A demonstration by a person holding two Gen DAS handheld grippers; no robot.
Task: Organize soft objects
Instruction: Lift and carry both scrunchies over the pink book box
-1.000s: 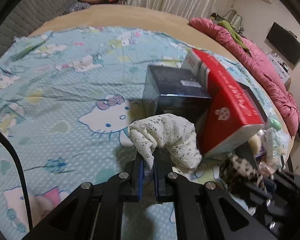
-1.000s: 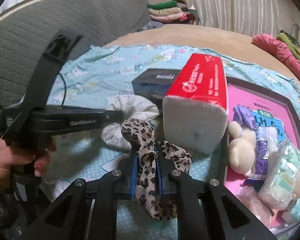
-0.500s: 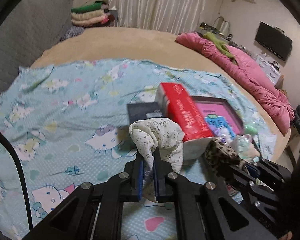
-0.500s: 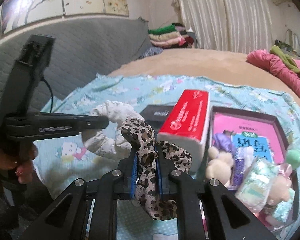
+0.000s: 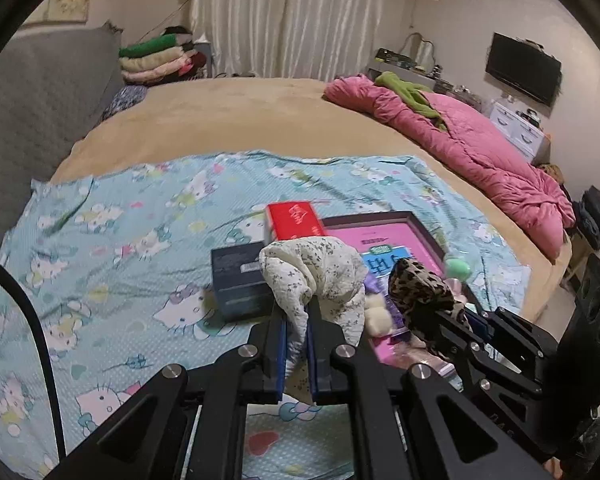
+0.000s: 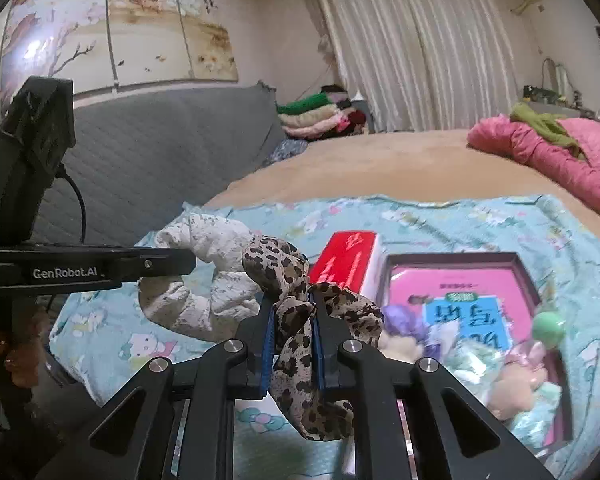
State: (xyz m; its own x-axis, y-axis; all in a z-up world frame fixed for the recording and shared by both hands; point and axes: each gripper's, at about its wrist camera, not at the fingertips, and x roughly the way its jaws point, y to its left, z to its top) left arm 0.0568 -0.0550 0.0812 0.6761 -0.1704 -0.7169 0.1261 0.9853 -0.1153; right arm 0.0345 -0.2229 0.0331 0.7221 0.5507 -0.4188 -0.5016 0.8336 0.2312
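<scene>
My left gripper (image 5: 297, 322) is shut on a white floral scrunchie (image 5: 314, 272), held up above the bed. In the right wrist view the same white scrunchie (image 6: 204, 280) hangs from the left gripper's fingers (image 6: 168, 262) at the left. My right gripper (image 6: 293, 320) is shut on a leopard-print scrunchie (image 6: 292, 320), which droops below the jaws. From the left wrist view the leopard scrunchie (image 5: 420, 288) shows at the right, in the right gripper (image 5: 466, 326). Both are raised over the Hello Kitty sheet (image 5: 120, 240).
A pink-lined tray (image 6: 516, 258) holds plush toys and packets. Beside it lie a red tissue pack (image 6: 348, 258) and a dark box (image 5: 240, 284). A pink quilt (image 5: 460, 136) lies at the bed's right edge. A grey headboard (image 6: 160, 152) stands behind. A hand (image 6: 16, 360) grips the left handle.
Both grippers have risen away from the bed with their scrunchies still clamped. The boxes and tray now look smaller and lower, and more of the room shows.
</scene>
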